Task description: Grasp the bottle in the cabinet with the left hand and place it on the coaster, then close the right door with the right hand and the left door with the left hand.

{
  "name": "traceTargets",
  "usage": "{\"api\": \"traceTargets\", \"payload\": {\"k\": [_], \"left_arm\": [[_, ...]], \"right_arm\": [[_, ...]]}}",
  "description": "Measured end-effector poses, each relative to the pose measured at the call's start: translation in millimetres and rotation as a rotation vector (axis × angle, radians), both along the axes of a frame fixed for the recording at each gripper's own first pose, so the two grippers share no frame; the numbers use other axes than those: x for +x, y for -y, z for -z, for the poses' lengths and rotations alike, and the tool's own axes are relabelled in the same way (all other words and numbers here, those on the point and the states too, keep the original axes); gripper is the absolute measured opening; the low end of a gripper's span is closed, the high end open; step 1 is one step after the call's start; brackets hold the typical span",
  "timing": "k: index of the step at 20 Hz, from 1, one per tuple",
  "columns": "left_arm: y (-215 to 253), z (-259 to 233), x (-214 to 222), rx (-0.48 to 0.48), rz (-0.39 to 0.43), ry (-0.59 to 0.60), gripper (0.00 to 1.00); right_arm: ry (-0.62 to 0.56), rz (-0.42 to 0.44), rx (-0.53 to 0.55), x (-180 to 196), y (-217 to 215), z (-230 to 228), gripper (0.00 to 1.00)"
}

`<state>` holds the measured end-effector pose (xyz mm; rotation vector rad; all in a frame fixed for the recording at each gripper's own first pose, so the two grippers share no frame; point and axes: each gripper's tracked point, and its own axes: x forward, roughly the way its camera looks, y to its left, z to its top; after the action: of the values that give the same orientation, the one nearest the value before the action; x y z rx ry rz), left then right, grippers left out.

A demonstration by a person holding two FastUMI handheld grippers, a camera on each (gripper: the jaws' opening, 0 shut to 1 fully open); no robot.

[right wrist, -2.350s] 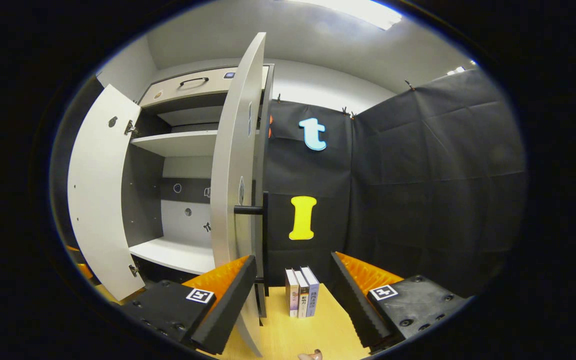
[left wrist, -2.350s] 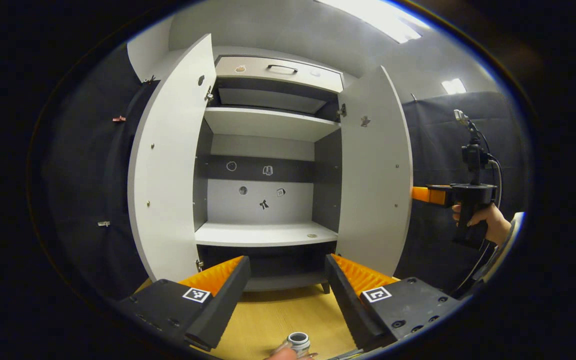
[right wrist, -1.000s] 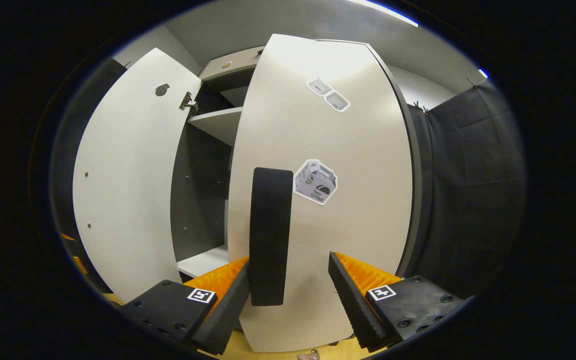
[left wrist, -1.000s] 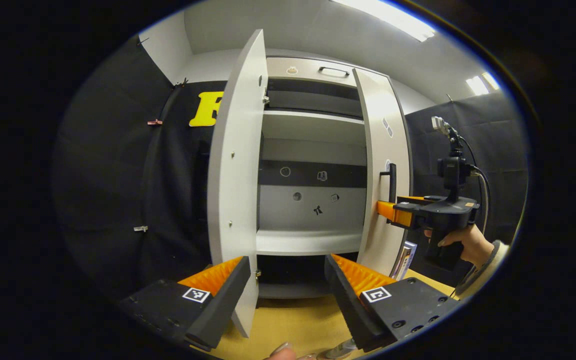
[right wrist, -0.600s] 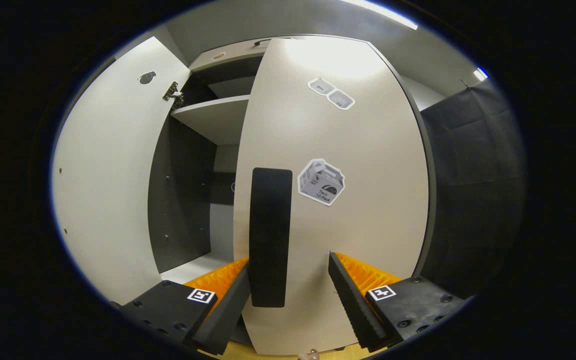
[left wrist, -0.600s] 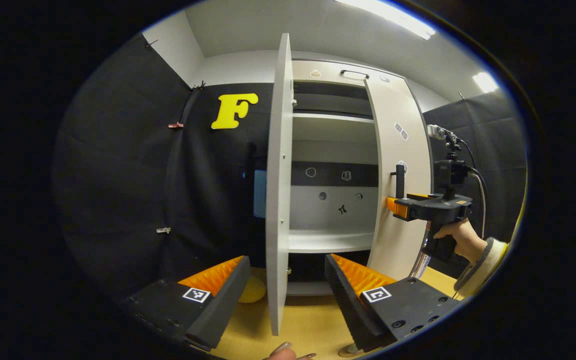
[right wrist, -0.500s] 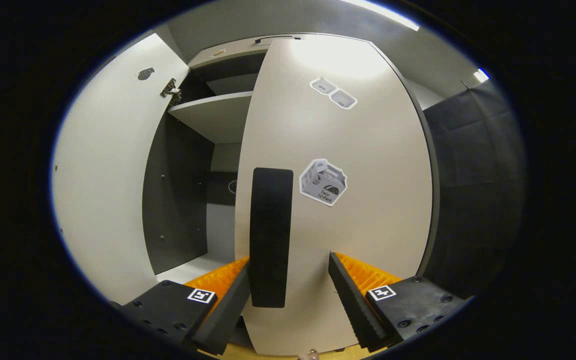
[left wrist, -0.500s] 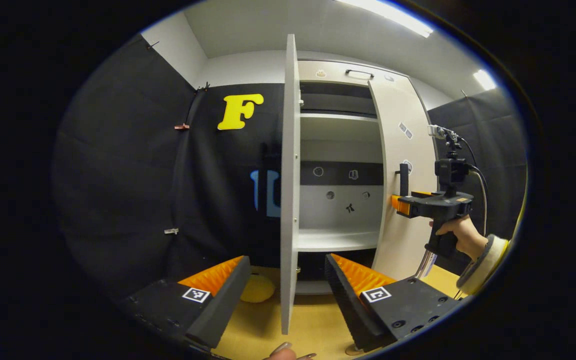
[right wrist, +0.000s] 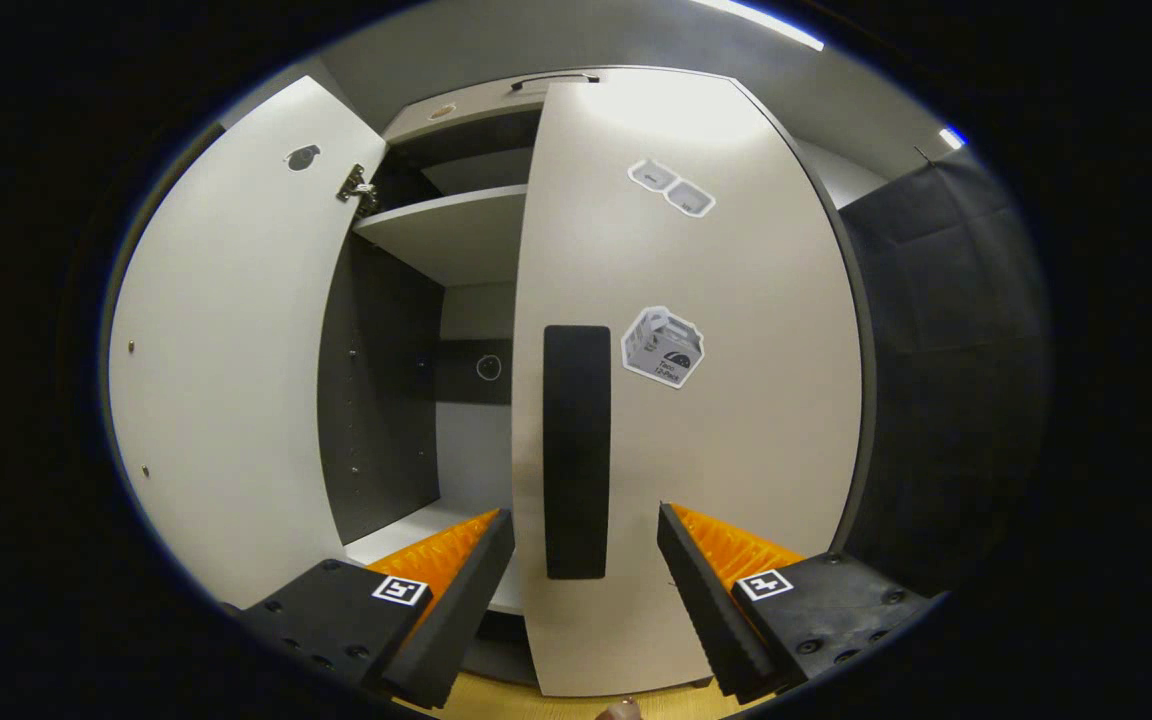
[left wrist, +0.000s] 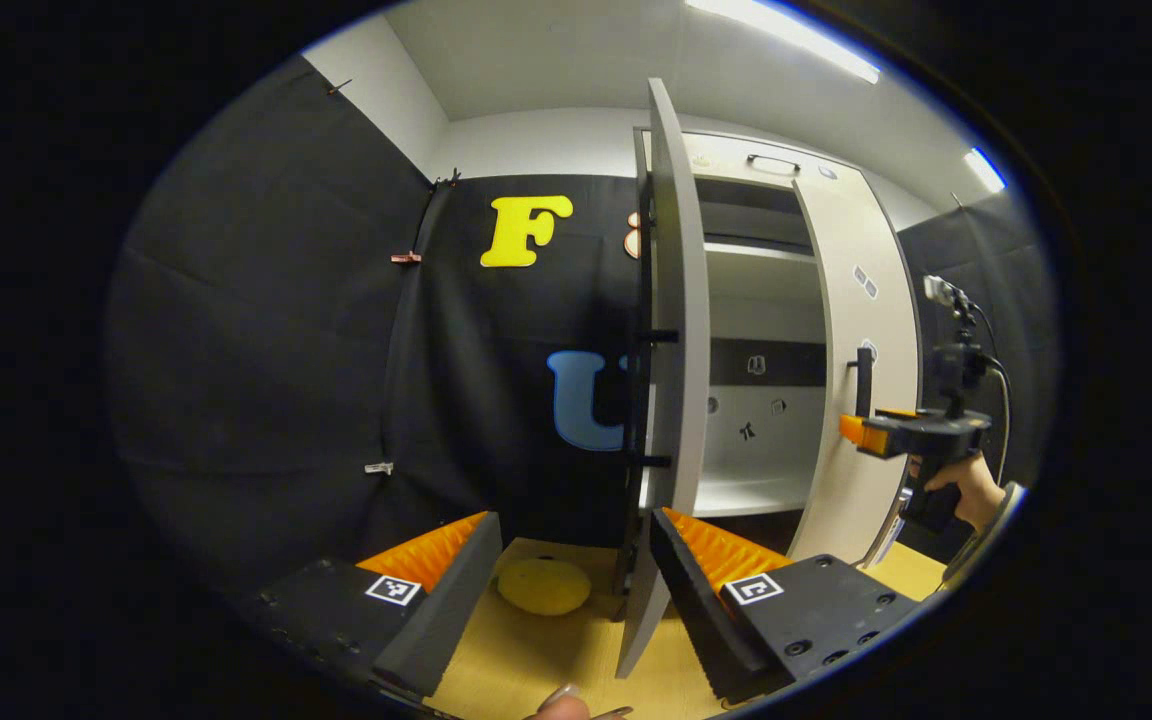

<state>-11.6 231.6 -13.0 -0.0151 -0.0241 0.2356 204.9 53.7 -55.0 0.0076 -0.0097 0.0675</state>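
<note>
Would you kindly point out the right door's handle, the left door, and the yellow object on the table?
right door's handle (right wrist: 576, 450), right gripper view, middle of black bar.
left door (left wrist: 681, 330), left gripper view, pale edge-on panel.
yellow object (left wrist: 543, 586), left gripper view, its top.

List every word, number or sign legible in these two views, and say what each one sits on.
Box-shaped sticker on the right door: it has small print, too blurred to read.
Two small stickers higher on that door: too small to read.
Back-panel stickers inside the cabinet: tiny pictures, no text can be made out.
Square markers on the right gripper and the left gripper: black-and-white patterns, no words.
Nothing can be quoted.
</note>
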Motion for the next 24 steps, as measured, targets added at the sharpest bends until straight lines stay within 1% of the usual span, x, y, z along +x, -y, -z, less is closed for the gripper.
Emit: {"api": "traceTargets", "payload": {"k": [2, 5, 6, 8, 9, 10, 13, 17, 19, 21, 24], "left_arm": [[-4.0, -11.8, 12.2, 0.016, 0.032, 0.021, 0.94], [1.3, -26.9, 43.6, 0.037, 0.109, 0.04, 0.94], [4.3, -28.8, 50.0, 0.033, 0.132, 0.042, 0.94], [4.3, -31.3, 54.9, 0.029, 0.148, 0.044, 0.94], [6.4, -30.2, 54.3, 0.034, 0.155, 0.043, 0.92], [8.9, -30.5, 54.6, 0.038, 0.164, 0.039, 0.93], [28.9, -30.6, 59.0, 0.044, 0.215, 0.031, 0.93], [68.1, -28.1, 70.1, 0.005, 0.295, 0.026, 0.93], [84.5, -28.9, 75.3, 0.009, 0.309, 0.029, 0.93], [98.1, -31.3, 82.9, 0.013, 0.308, 0.038, 0.93], [126.0, -29.9, 100.6, -0.02, 0.33, 0.041, 0.93]], "right_arm": [[0.01, -0.01, -0.032, -18.3, -3.1, -2.5, 0.96], [-0.002, 0.004, -0.059, -35.4, -0.2, -3.5, 0.97], [-0.003, 0.019, -0.053, -40.5, 4.8, -4.9, 0.97], [-0.004, 0.066, -0.04, -49.9, 19.5, -7.8, 0.97], [-0.007, 0.091, -0.038, -53.6, 28.2, -7.6, 0.97], [-0.01, 0.113, -0.039, -56.7, 35.0, -6.9, 0.97], [-0.022, 0.152, -0.045, -64.0, 49.0, -5.8, 0.97], [-0.02, 0.154, -0.043, -70.1, 59.5, -11.1, 0.98], [-0.003, 0.165, -0.07, -68.7, 71.8, -16.0, 0.97], [-0.001, 0.164, -0.08, -68.1, 81.8, -18.1, 0.97], [0.002, 0.154, -0.075, -66.5, 97.4, -20.3, 0.98]]}}
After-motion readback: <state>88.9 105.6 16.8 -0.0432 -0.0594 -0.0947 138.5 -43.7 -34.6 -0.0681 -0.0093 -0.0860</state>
